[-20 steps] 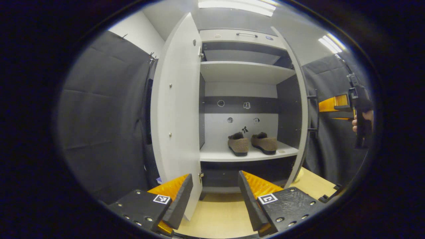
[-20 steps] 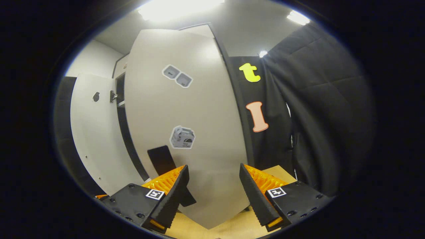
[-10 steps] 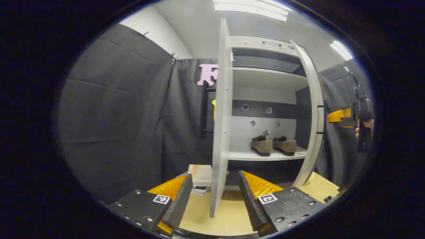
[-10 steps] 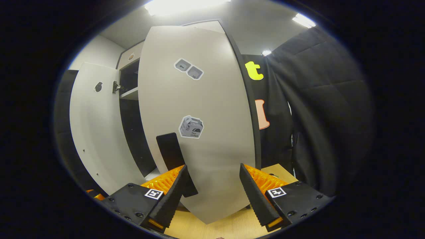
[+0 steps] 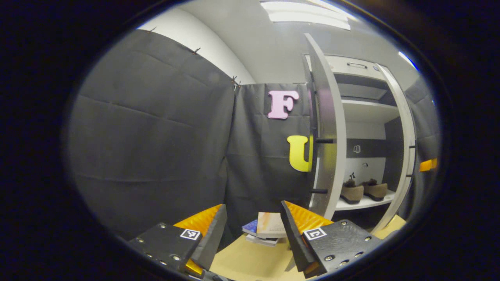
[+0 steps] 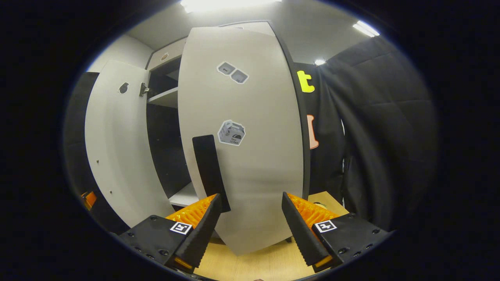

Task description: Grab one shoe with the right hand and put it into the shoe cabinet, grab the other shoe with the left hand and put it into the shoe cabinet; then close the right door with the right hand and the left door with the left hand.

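With 2 brown suede shoes (image 5: 362, 191) shelved inside the grey cabinet (image 5: 365, 105), door-closing is in hand. Right gripper (image 6: 249, 222), jaws spread, empty, faces the grey right door (image 6: 250, 156); left gripper (image 5: 253, 230) likewise spread, beside the left door (image 5: 327, 140). Next: push right door shut.

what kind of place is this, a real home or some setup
Most likely a staged recording booth, not a home: black cloth walls surround a lone white shoe cabinet with a pair of brown shoes on its shelf, standing on a light wooden floor under ceiling strip lights.
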Demonstrator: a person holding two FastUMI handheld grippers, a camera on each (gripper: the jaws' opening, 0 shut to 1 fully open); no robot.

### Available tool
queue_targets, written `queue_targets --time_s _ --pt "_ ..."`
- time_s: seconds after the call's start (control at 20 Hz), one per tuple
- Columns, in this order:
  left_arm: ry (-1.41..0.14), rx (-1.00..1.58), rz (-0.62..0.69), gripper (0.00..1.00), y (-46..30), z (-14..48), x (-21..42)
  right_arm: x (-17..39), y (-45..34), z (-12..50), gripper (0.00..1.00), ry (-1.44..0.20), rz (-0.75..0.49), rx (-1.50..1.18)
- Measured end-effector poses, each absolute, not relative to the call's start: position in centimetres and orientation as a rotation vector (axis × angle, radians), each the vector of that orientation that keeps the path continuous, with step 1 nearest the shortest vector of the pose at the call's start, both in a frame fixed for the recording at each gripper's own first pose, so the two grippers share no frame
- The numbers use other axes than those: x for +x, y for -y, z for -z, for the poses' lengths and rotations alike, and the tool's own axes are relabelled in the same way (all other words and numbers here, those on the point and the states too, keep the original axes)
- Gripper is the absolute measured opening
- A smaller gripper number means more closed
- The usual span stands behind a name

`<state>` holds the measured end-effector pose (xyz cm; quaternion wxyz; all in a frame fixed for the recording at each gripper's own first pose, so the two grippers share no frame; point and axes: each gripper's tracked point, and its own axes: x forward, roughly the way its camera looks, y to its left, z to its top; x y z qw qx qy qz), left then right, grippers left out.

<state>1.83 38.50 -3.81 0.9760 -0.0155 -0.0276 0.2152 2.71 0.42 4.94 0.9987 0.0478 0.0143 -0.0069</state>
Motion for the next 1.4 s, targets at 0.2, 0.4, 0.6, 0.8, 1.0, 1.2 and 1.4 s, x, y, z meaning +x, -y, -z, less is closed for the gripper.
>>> queue_targets --time_s 0.2,0.4,0.6,0.8,1.0,1.2,1.4 --pt "0.066 0.006 -0.417 0.84 -41.6 1.2 4.6 1.6 0.0 -3.1 0.98 -0.015 0.037 0.063" --pt "0.071 0.052 -0.302 0.8 -41.8 -2.1 9.2 0.8 1.2 -0.7 0.98 -0.034 0.084 0.018" --pt "0.097 0.066 -0.152 0.8 -41.9 -5.6 14.7 0.0 2.0 0.6 0.98 -0.04 0.11 0.05" --pt "0.108 0.059 -0.063 0.84 -42.8 -6.7 18.9 -0.5 2.6 0.9 0.98 -0.032 0.133 0.079" --pt "0.117 0.015 0.061 0.8 -40.2 -6.6 20.2 -0.7 3.3 1.0 0.98 -0.023 0.156 0.09" --pt "0.12 0.07 0.032 0.8 -38.9 -7.0 20.1 -0.3 4.1 1.5 0.98 -0.026 0.175 0.105" --pt "0.098 0.058 0.05 0.84 -37.7 -6.9 21.1 0.0 4.5 2.1 0.98 -0.034 0.18 0.114"
